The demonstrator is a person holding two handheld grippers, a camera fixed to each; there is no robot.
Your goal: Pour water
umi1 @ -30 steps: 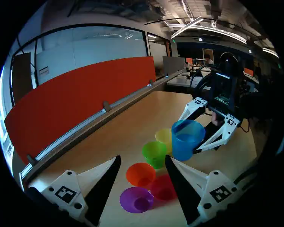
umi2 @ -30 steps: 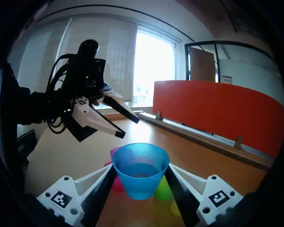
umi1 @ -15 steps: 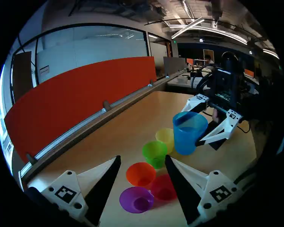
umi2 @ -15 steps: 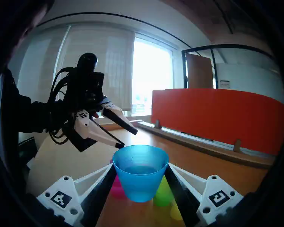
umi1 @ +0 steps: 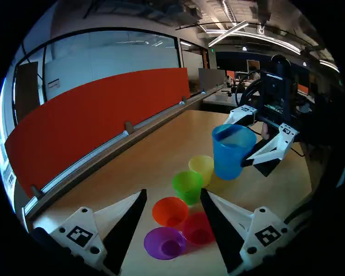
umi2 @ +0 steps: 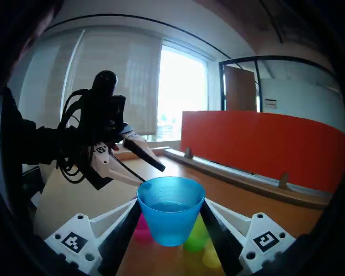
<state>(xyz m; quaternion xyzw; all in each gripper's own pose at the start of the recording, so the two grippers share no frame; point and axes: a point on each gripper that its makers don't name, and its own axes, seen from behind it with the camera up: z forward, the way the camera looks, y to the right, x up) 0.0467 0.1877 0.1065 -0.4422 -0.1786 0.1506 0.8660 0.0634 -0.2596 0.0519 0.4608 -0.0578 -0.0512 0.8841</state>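
- The right gripper (umi2: 171,205) has its two black-edged white fingers pressed on opposite sides of a translucent blue plastic cup (umi2: 171,216), which it holds upright and off the table.
- Water sits low in the blue cup, with a level surface visible in the right gripper view.
- In the left gripper view, the same blue cup (umi1: 231,154) hangs in the air above the wooden table (umi1: 154,152). It is clamped by the right gripper (umi1: 233,148), just past the far end of a row of smaller cups.
- That row stands on the open middle of the table, well apart from the railed edge that runs along the orange partition panel (umi1: 94,115).
- From far to near, the row is a small yellow plastic cup (umi1: 201,164), a green one (umi1: 187,185), an orange one (umi1: 170,212), a pink one (umi1: 198,229) and a purple one (umi1: 165,243).
- The left gripper (umi1: 172,193) is spread wide and holds nothing; the orange cup shows between its fingers.
- In the right gripper view, the left gripper (umi2: 152,177) is raised above the table, its tips pointing towards the blue cup's rim. A dark sleeve (umi2: 32,140) reaches in behind it.
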